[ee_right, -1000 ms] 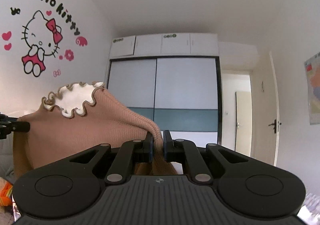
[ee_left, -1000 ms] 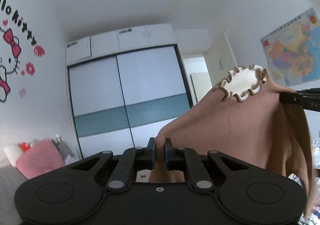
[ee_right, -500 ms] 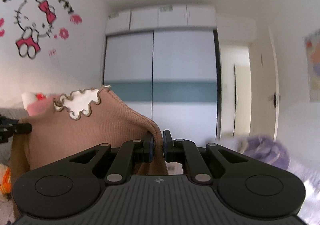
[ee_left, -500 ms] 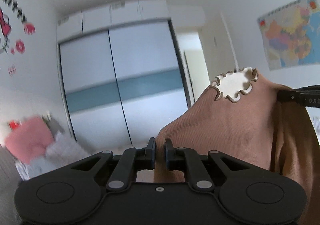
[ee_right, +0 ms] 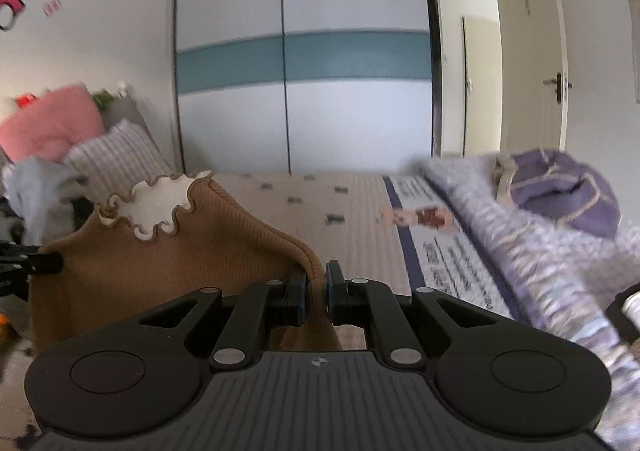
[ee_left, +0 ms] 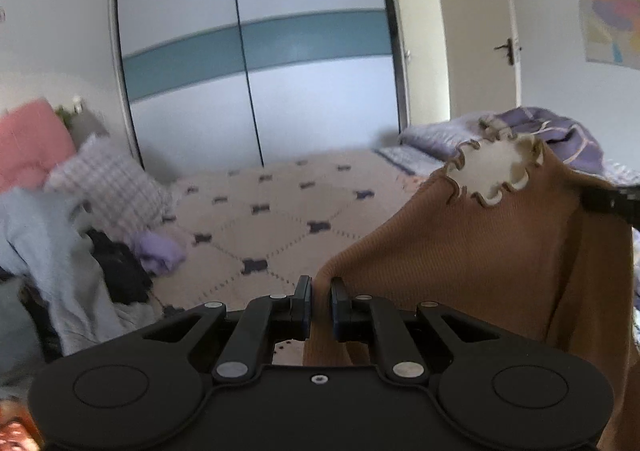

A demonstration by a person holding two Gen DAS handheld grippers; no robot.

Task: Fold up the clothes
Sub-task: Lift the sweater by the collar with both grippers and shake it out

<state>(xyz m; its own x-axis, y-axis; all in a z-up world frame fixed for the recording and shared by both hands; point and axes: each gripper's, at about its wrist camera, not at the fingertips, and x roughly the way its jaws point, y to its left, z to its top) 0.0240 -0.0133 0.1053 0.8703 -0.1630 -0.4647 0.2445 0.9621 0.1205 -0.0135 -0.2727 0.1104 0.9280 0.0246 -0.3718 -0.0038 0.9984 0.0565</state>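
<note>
Both views have tipped down from ceiling to bed as the left tool and right tool, each clamped on a shoulder of the brown sweater, hold it aloft, ready for spreading flat mid-bed.

Matte black tongs, silver pivot screws, blue-edged pads.

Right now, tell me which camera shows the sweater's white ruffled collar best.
The right wrist view. The white ruffled collar sits fairly sharp against the brown knit sweater, its wavy trim readable. The left wrist view shows the same collar too, but softer with blur and against the purple blanket, so its edge is harder to read.
</note>
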